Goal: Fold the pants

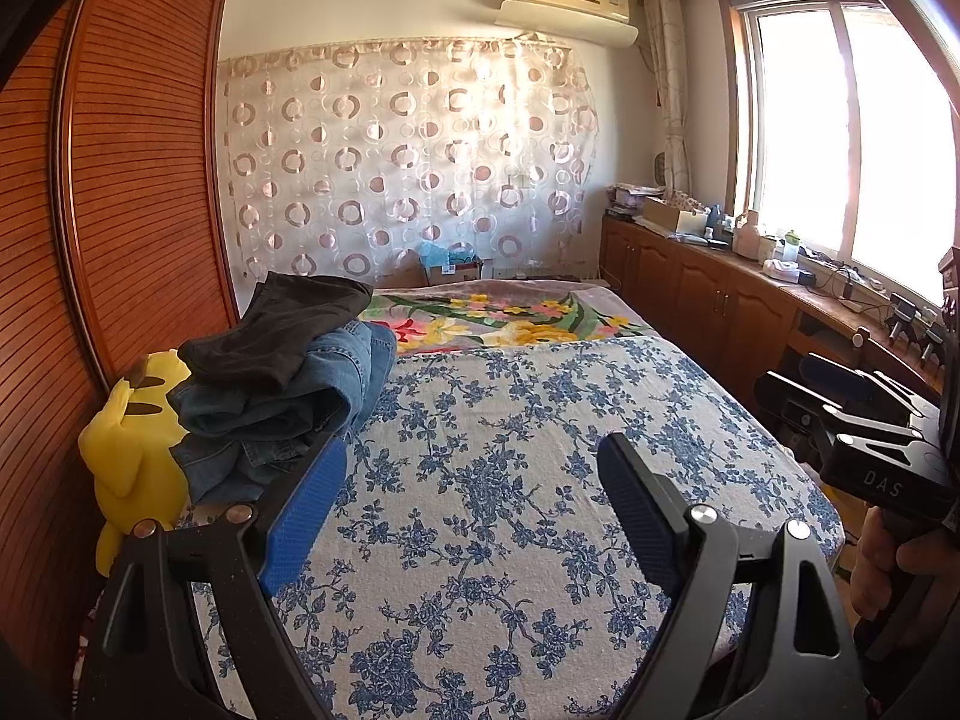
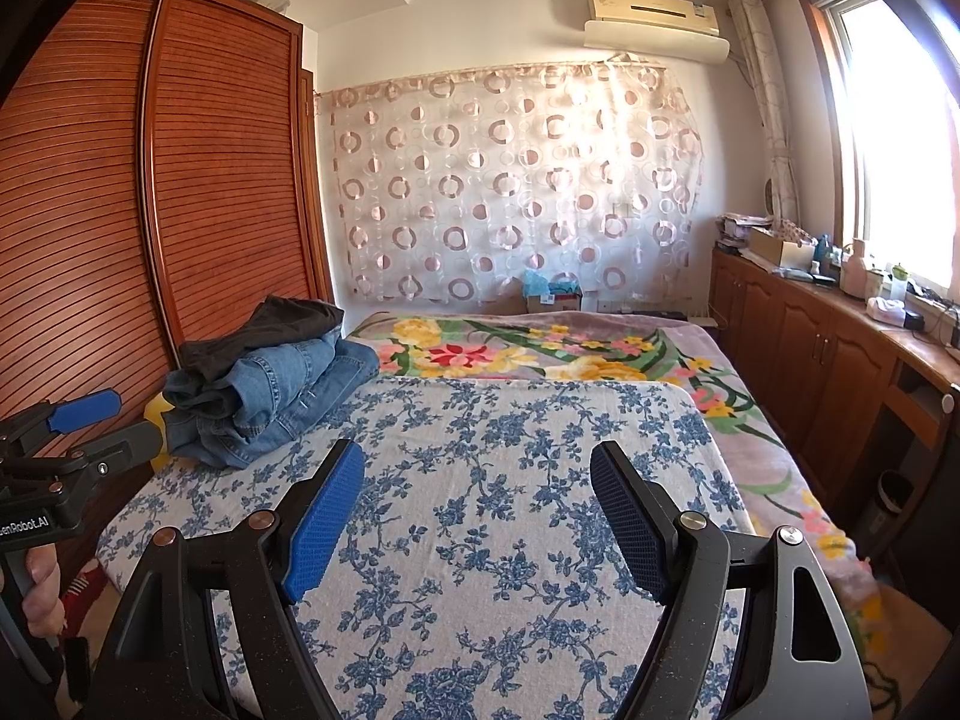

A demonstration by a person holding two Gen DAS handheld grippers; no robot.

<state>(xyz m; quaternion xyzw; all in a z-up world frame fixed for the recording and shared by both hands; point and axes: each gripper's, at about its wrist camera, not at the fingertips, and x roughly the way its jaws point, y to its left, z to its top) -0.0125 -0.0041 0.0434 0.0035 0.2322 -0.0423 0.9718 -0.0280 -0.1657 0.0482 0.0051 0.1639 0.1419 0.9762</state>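
A pile of pants lies at the bed's far left: crumpled black pants (image 1: 282, 324) (image 2: 270, 330) on top of folded blue jeans (image 1: 300, 396) (image 2: 270, 396). My left gripper (image 1: 474, 444) is open over the blue-flowered bed cover (image 1: 510, 540), its left fingertip just in front of the jeans, nothing between its blue pads. My right gripper (image 2: 477, 450) is open above the cover's middle, empty, well to the right of the pile. Each gripper shows in the other's view: the right gripper (image 1: 786, 402) at the right edge, the left gripper (image 2: 129, 414) at the left edge.
A yellow plush toy (image 1: 132, 438) sits behind the pile, against the slatted wooden wardrobe (image 1: 138, 180). A bright flowered blanket (image 1: 510, 318) covers the bed's far end. Low wooden cabinets (image 1: 690, 276) with clutter run under the window on the right.
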